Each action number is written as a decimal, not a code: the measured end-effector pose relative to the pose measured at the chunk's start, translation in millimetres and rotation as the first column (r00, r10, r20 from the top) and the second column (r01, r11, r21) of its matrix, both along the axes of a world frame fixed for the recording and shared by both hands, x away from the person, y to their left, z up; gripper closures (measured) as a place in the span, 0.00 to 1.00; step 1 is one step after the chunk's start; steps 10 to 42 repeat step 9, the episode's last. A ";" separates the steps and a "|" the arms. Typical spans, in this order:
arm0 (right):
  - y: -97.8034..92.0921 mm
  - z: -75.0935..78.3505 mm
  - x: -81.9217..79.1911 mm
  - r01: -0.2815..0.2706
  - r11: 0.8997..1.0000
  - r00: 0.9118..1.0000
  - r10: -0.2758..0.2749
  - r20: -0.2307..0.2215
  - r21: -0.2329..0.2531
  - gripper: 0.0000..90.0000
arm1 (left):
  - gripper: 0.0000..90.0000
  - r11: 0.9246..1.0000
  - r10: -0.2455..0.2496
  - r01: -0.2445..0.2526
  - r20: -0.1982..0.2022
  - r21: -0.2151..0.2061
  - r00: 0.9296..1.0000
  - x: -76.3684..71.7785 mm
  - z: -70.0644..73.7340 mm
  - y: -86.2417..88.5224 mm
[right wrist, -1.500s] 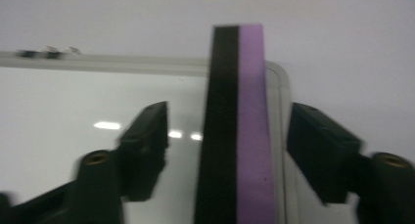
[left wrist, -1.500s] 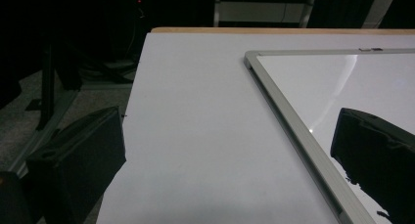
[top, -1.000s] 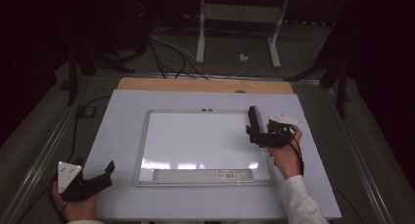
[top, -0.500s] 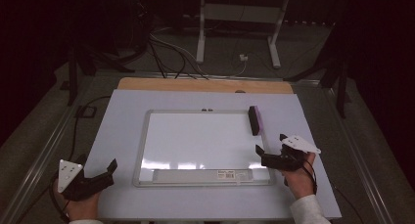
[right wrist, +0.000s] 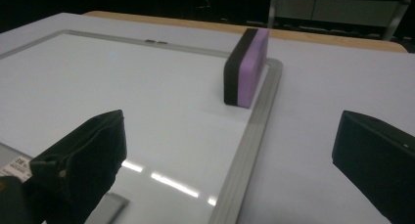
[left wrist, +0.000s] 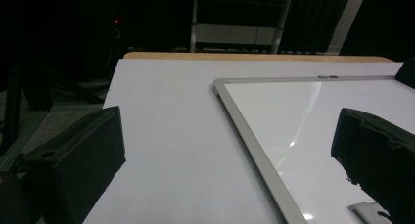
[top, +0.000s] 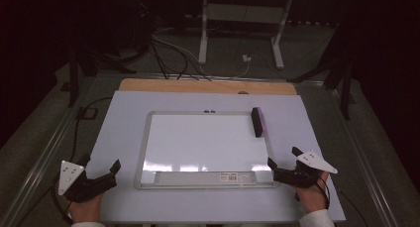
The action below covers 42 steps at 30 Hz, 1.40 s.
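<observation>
Plainly one eraser, one whiteboard, two hand-held grippers

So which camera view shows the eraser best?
The right gripper view: the eraser is close, standing on edge at the whiteboard frame, black and purple sides clear. The high view shows it small; the left gripper view shows a dark corner at most.

High view: fixed above the near table edge, looking forward and down over the whole whiteboard. Left gripper view: low, close to the table, facing the board's far-left corner. Right gripper view: low, facing the eraser at the board's right edge. All three share the whiteboard; the dark shape at the left gripper view's right edge is possibly the eraser.
</observation>
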State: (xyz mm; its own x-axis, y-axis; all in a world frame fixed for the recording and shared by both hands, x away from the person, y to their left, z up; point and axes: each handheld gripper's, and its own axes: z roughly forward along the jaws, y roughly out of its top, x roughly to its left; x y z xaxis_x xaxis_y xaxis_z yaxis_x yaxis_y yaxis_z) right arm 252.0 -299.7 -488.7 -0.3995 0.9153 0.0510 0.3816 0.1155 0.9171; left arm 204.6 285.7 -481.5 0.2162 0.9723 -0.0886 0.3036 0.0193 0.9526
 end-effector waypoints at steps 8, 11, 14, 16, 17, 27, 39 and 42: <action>-4.2 -4.4 -5.5 0.011 1.000 1.000 -0.011 0.000 -0.004 0.00 | 0.00 1.000 0.010 -0.011 -0.005 -0.012 1.000 1.9 -1.2 -0.9; -4.1 -4.8 -5.2 0.013 1.000 1.000 -0.013 -0.001 -0.012 0.00 | 0.00 1.000 0.013 -0.013 -0.008 -0.011 1.000 2.1 -1.6 -0.8; -4.1 -4.8 -5.2 0.013 1.000 1.000 -0.013 -0.001 -0.012 0.00 | 0.00 1.000 0.013 -0.013 -0.008 -0.011 1.000 2.1 -1.6 -0.8; -4.1 -4.8 -5.2 0.013 1.000 1.000 -0.013 -0.001 -0.012 0.00 | 0.00 1.000 0.013 -0.013 -0.008 -0.011 1.000 2.1 -1.6 -0.8; -4.1 -4.8 -5.2 0.013 1.000 1.000 -0.013 -0.001 -0.012 0.00 | 0.00 1.000 0.013 -0.013 -0.008 -0.011 1.000 2.1 -1.6 -0.8; -4.1 -4.8 -5.2 0.013 1.000 1.000 -0.013 -0.001 -0.012 0.00 | 0.00 1.000 0.013 -0.013 -0.008 -0.011 1.000 2.1 -1.6 -0.8; -4.1 -4.8 -5.2 0.013 1.000 1.000 -0.013 -0.001 -0.012 0.00 | 0.00 1.000 0.013 -0.013 -0.008 -0.011 1.000 2.1 -1.6 -0.8; -4.1 -4.8 -5.2 0.013 1.000 1.000 -0.013 -0.001 -0.012 0.00 | 0.00 1.000 0.013 -0.013 -0.008 -0.011 1.000 2.1 -1.6 -0.8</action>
